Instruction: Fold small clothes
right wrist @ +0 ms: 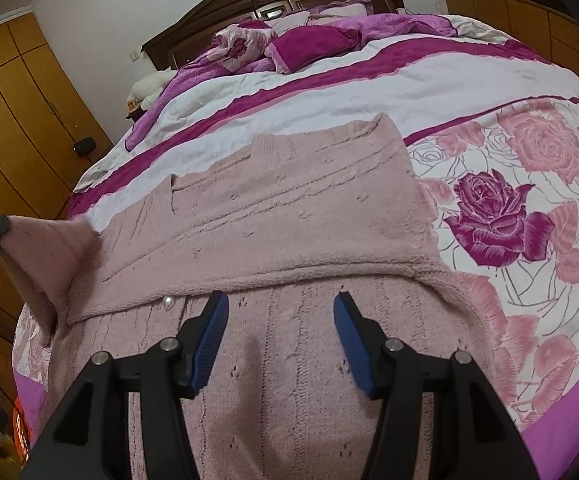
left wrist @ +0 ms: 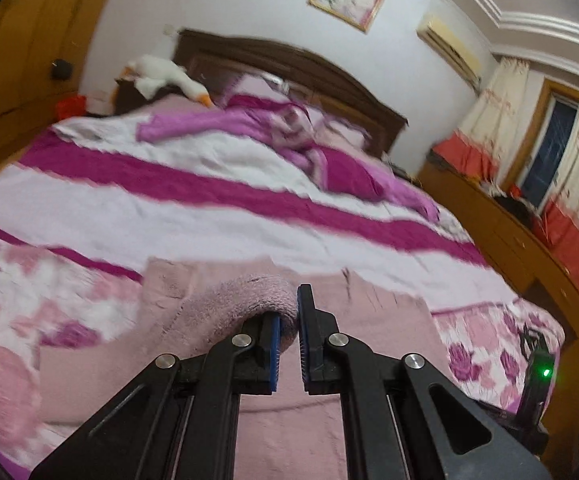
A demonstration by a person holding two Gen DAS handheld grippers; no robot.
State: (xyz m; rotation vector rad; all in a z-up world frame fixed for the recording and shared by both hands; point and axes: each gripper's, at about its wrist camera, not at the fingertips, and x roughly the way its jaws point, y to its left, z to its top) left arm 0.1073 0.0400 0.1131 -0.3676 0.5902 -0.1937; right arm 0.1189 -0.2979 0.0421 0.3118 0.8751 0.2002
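Left tongs [left wrist: 288, 320] pinched narrow on a raised fold of the pink cardigan [right wrist: 289, 216], lifted at nine o'clock of the spread knit. Rest of cardigan flat on the bed cover [right wrist: 489, 152], long axis nine to three (buttons near six). Right tongs [right wrist: 280, 300] wide, empty, above the middle, nearer the body panel.

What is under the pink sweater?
The pink sweater lies on the flowery bedspread, which shows all around it. One sleeve is lifted in the left tongs. Anything beneath the sweater's middle is covered.
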